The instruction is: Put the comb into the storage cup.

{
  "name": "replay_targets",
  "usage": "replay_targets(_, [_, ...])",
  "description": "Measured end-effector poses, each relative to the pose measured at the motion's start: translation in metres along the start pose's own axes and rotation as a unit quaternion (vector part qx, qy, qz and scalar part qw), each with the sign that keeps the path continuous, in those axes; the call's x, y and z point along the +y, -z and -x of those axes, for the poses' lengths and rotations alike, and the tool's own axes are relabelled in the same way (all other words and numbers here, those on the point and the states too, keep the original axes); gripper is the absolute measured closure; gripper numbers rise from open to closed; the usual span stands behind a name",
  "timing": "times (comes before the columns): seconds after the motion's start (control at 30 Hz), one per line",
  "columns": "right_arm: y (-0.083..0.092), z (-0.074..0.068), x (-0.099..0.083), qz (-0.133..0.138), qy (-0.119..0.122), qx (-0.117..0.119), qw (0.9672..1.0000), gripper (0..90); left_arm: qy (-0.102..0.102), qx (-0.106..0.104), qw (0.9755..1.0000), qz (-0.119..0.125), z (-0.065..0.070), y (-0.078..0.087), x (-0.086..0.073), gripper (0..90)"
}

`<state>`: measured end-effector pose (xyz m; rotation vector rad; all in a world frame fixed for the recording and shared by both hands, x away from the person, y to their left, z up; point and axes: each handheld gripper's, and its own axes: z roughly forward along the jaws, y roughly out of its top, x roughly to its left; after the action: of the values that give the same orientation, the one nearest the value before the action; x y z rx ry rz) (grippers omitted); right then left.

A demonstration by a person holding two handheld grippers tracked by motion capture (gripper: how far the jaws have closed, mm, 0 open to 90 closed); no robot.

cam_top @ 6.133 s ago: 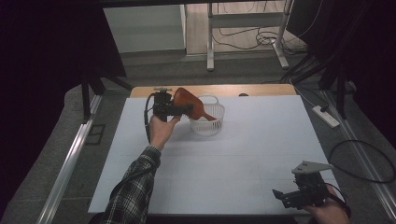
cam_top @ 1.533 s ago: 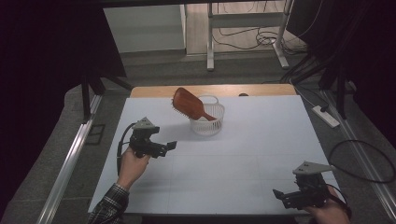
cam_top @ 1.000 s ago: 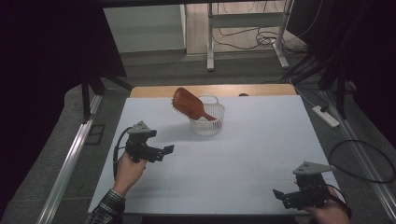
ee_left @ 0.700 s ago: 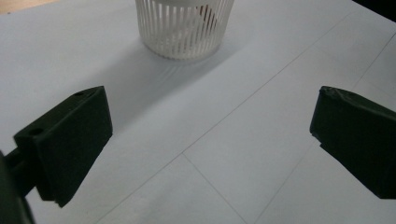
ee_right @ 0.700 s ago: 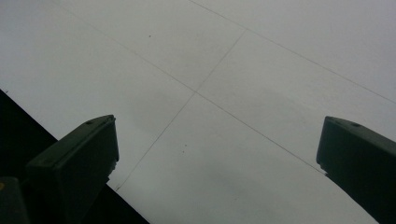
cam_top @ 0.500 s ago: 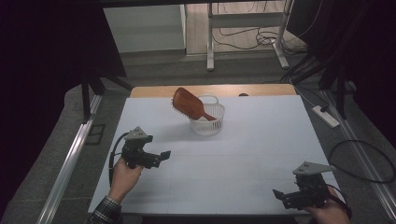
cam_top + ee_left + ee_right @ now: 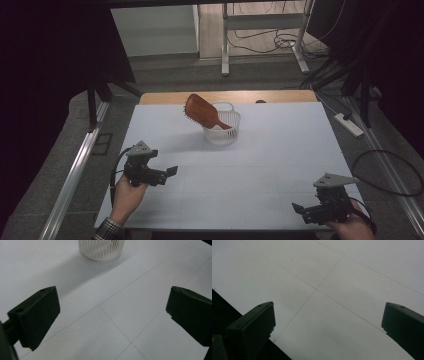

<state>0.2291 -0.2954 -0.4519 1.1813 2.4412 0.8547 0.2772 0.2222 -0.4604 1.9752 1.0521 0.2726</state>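
My right claw (image 7: 303,210) sits wide open and empty at the near edge of the white tabletop (image 7: 280,165). My left claw (image 7: 167,173) is wide open and empty too. Farther away, the brown hairbrush (image 7: 202,111) leans in the white basket (image 7: 222,131).

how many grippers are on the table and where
2. The left gripper is open near the table's left edge; the right gripper is open at its near right corner, both away from the basket.

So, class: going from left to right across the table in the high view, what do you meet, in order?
left gripper → wooden hairbrush → white slatted basket → right gripper
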Motion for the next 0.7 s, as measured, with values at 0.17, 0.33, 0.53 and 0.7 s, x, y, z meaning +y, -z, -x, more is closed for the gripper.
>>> replay_targets(0.17, [0.0, 0.0, 0.0, 0.0, -0.001, 0.0, 1.0, 0.0, 0.003, 0.002, 1.0, 0.0, 0.001, 0.005, -0.005, 0.1])
replay_targets(0.33, [0.0, 0.0, 0.0, -0.001, -0.001, -0.001, 1.0, 0.0, 0.007, 0.005, 1.0, 0.004, 0.002, 0.012, -0.011, 0.0])
replay_targets(0.53, [0.0, 0.0, 0.0, -0.001, -0.001, -0.001, 1.0, 0.0, 0.013, 0.01, 0.9998, 0.008, 0.003, 0.02, -0.017, 0.0])
replay_targets(0.7, [0.0, 0.0, 0.0, -0.001, -0.001, -0.001, 1.0, 0.0, 0.017, 0.016, 0.9997, 0.009, 0.003, 0.027, -0.023, 0.0])
